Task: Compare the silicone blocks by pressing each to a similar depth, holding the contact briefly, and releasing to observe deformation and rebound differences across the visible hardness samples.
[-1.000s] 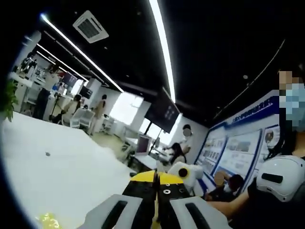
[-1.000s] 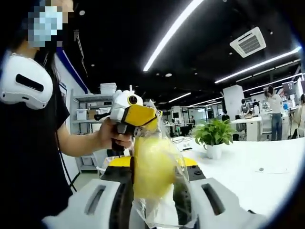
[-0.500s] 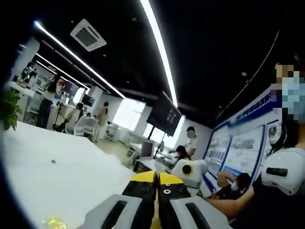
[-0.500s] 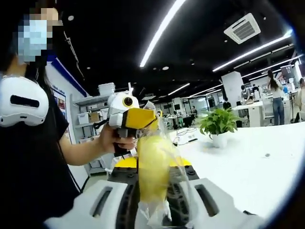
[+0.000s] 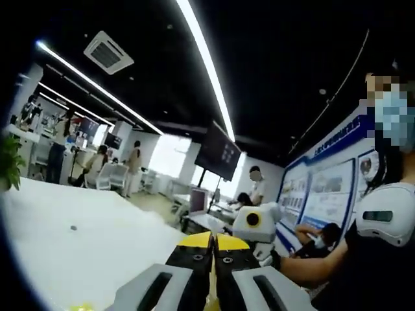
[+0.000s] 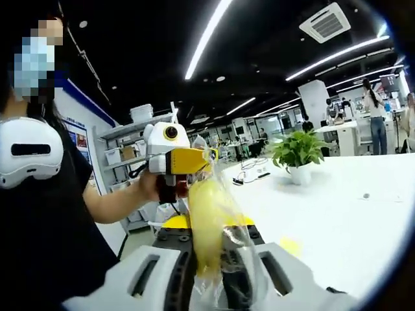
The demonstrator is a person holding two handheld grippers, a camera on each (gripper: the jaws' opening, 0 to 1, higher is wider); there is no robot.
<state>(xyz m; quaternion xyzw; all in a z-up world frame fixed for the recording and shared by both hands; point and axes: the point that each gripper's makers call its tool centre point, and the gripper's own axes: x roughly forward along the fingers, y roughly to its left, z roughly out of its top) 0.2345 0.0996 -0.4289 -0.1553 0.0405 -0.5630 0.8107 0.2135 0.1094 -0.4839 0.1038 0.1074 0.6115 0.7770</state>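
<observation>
Both grippers are raised above the white table: right gripper clamps a bagged yellow block; left gripper is clenched.

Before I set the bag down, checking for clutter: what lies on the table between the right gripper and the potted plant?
Right gripper view: bare white table between right gripper and potted plant.

Bagged block between right tongs jaws; left tongs behind it; potted plant on table, right.
</observation>
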